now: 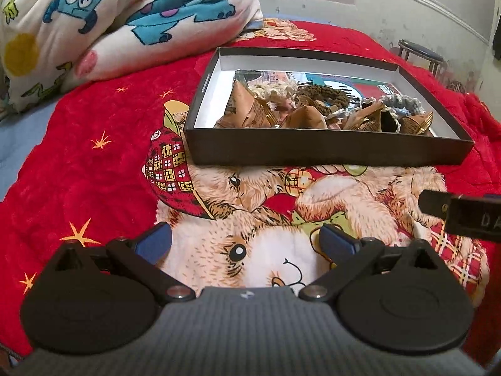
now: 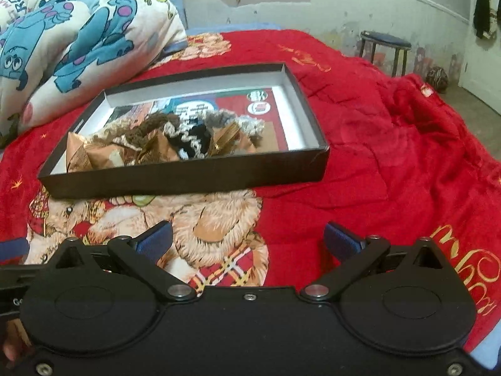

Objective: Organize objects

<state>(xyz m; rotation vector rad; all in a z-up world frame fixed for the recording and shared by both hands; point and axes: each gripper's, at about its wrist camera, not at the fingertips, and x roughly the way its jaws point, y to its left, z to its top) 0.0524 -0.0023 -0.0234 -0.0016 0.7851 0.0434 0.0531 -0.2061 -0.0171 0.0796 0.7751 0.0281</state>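
A shallow black box (image 1: pixel 328 150) with a white inside lies on the red bear-print blanket (image 1: pixel 94 172). It holds several brown foil-wrapped sweets (image 1: pixel 250 109), crocheted scrunchies (image 1: pixel 322 95) and a printed card. The box also shows in the right wrist view (image 2: pixel 188 178) with the sweets (image 2: pixel 84 153) and scrunchies (image 2: pixel 194 138) inside. My left gripper (image 1: pixel 244 241) is open and empty, hovering over the blanket in front of the box. My right gripper (image 2: pixel 247 241) is open and empty, also in front of the box. Part of the right gripper (image 1: pixel 463 216) shows at the left view's right edge.
A folded monster-print quilt (image 1: pixel 109 25) lies at the back left of the bed, beside the box. A dark stool (image 2: pixel 385 47) stands by the wall at the back right. A ball of yarn (image 2: pixel 436 76) lies on the floor past the bed.
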